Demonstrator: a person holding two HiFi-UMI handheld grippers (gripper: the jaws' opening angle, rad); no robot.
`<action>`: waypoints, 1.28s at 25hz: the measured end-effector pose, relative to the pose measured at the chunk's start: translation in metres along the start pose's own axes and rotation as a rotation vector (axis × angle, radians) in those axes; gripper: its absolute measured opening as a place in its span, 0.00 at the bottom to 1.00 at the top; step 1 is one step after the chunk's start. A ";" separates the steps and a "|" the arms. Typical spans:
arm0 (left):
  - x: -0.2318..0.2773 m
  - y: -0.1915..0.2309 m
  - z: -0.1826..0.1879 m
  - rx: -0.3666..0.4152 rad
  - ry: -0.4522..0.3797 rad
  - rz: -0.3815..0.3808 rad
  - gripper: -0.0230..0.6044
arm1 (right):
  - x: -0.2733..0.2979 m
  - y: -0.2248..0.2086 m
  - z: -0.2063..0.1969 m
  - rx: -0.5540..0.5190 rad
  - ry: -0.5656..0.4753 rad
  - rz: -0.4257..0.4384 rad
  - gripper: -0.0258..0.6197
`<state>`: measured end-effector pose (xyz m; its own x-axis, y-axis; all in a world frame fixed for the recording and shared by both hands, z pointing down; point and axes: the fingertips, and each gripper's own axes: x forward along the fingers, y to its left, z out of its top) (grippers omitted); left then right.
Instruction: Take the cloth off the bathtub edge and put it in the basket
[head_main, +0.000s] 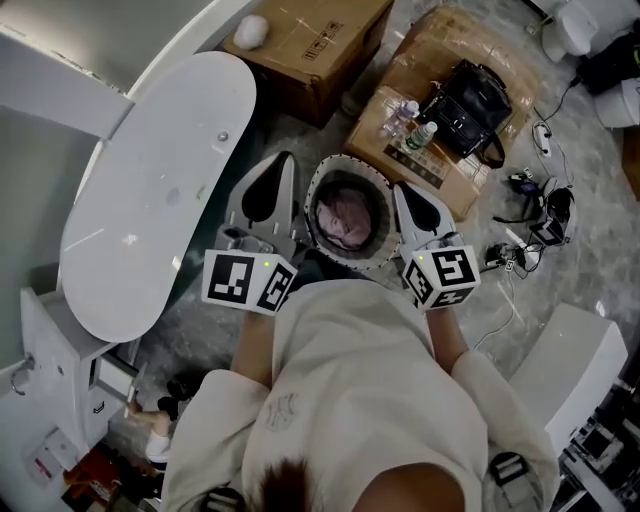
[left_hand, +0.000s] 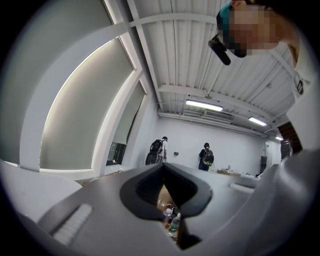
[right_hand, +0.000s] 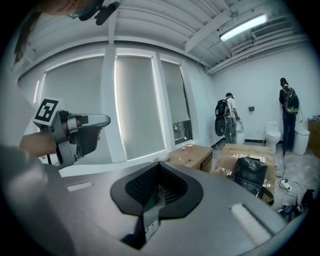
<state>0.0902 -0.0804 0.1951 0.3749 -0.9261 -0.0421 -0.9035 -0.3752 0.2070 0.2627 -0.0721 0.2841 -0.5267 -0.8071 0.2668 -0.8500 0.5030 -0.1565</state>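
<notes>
A round woven basket (head_main: 316, 187) stands on the floor right in front of me, with a pink cloth (head_main: 345, 215) lying inside it. The long white bathtub (head_main: 160, 190) is to its left, and I see no cloth on its edge. My left gripper (head_main: 286, 160) hangs at the basket's left side and my right gripper (head_main: 399, 190) at its right side, both above the rim. In the left gripper view the left gripper (left_hand: 165, 167) is shut and holds nothing. The right gripper (right_hand: 157, 167) is also shut and empty in its own view, where the left gripper (right_hand: 75, 130) shows raised at the left.
Cardboard boxes (head_main: 310, 45) lie beyond the basket; one (head_main: 440, 165) carries a black bag (head_main: 470, 100) and bottles (head_main: 410, 125). Cables (head_main: 530, 200) trail on the floor at right. A white cabinet (head_main: 570, 360) stands at right. Two people (right_hand: 230, 117) stand far off.
</notes>
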 end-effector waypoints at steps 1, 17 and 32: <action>-0.005 0.001 0.004 0.006 -0.007 0.005 0.11 | -0.003 0.001 0.004 -0.001 -0.012 0.001 0.04; -0.049 -0.007 0.003 0.031 0.011 0.036 0.11 | -0.040 0.024 0.005 0.028 -0.056 0.050 0.04; -0.043 -0.008 0.001 0.031 0.025 0.033 0.11 | -0.040 0.024 0.005 0.019 -0.058 0.053 0.04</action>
<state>0.0810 -0.0376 0.1945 0.3497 -0.9368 -0.0111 -0.9212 -0.3460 0.1779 0.2633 -0.0289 0.2650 -0.5698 -0.7965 0.2024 -0.8208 0.5395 -0.1875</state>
